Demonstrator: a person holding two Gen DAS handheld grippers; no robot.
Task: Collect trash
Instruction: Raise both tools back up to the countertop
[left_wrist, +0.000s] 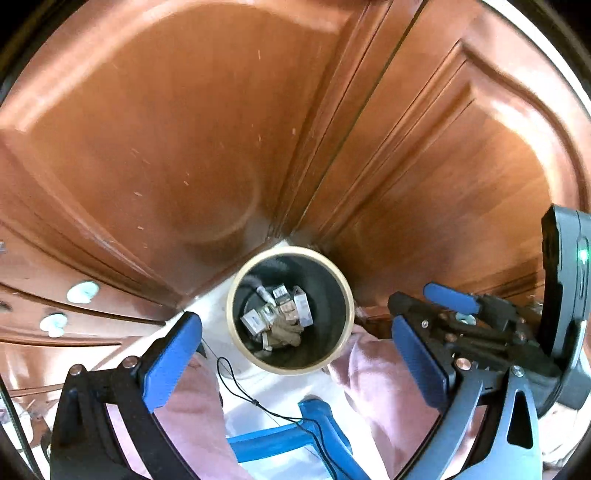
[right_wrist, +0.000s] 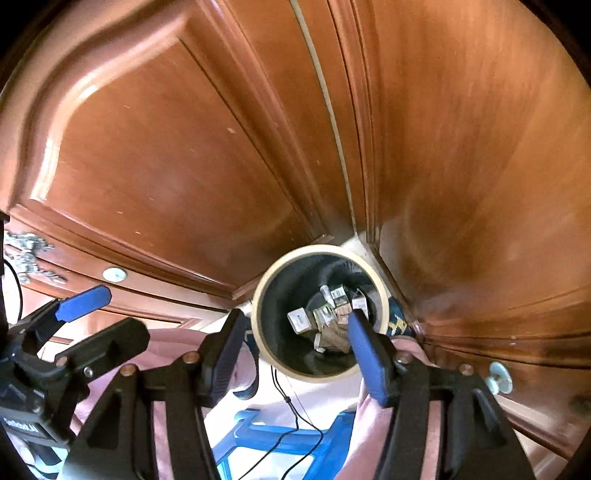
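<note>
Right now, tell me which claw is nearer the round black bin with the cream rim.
Right claw: over the round black bin with the cream rim. Left claw holds back.

Dark round bin (left_wrist: 334, 295) with cream rim, upright on the floor in wooden corner; small cartons (left_wrist: 295, 304) and crumpled brown paper (left_wrist: 286, 334) inside.

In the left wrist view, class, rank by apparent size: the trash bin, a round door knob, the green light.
1. trash bin
2. round door knob
3. green light
</note>
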